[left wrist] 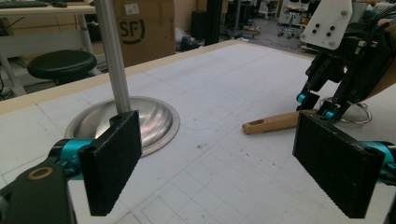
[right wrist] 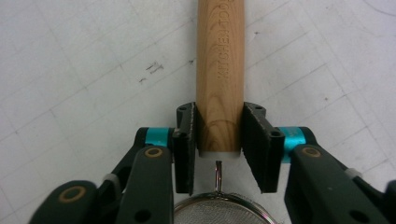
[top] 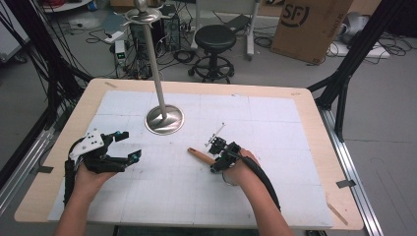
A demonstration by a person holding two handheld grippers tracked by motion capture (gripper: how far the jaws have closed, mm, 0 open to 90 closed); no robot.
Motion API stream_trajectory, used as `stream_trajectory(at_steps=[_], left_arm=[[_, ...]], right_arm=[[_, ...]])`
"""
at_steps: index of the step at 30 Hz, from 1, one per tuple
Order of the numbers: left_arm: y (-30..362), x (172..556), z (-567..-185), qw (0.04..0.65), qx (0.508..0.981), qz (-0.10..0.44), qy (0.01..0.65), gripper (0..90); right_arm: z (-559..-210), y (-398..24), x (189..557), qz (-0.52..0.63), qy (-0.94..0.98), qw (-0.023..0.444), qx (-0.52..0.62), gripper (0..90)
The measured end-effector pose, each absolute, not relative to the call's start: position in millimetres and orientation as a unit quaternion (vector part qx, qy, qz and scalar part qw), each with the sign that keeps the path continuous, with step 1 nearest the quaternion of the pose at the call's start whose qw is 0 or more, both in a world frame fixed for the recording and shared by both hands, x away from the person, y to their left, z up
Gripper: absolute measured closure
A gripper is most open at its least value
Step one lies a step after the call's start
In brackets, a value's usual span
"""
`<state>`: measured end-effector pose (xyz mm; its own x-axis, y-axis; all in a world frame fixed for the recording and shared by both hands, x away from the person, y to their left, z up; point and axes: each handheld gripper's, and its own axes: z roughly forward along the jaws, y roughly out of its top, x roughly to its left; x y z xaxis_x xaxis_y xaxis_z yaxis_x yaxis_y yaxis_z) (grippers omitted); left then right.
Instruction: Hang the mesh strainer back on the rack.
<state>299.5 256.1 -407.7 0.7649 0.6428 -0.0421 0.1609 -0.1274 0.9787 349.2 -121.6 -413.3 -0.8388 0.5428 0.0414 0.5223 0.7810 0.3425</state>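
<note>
A small strainer lies on the white mat (top: 275,123), its wooden handle (top: 199,155) pointing left. My right gripper (top: 220,156) comes in from the right, held by a hand. In the right gripper view its jaws (right wrist: 219,135) sit on both sides of the handle (right wrist: 219,56) at its ferrule end, pads against the wood, with the wire mesh bowl (right wrist: 219,215) just below. My left gripper (top: 132,144) rests at the left of the mat, open and holding nothing. From the left gripper view, between its wide-apart pads (left wrist: 112,158), I see the handle (left wrist: 275,122) and the right gripper (left wrist: 317,105).
A metal stand with a round dish base (top: 164,119) and a tall pole (top: 156,64) stands at the mat's back left, close to the left gripper. Beyond the table are a black stool (top: 215,39), a cardboard box (top: 310,24) and cables on the floor.
</note>
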Motion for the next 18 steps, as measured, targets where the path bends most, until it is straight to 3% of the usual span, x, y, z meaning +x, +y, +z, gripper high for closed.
stream_trajectory(at_steps=[9, 18], left_arm=[[257.0, 299.4, -407.3, 0.599, 0.722, 0.202, 0.279, 16.1], [256.7, 299.6, -407.5, 0.599, 0.723, 0.202, 0.278, 16.2]], right_arm=[[-412.7, -125.5, 346.2, 0.193, 0.945, 0.042, 0.26, 68.4], [-384.5, -137.9, 339.3, 0.288, 0.919, 0.088, 0.255, 68.5]])
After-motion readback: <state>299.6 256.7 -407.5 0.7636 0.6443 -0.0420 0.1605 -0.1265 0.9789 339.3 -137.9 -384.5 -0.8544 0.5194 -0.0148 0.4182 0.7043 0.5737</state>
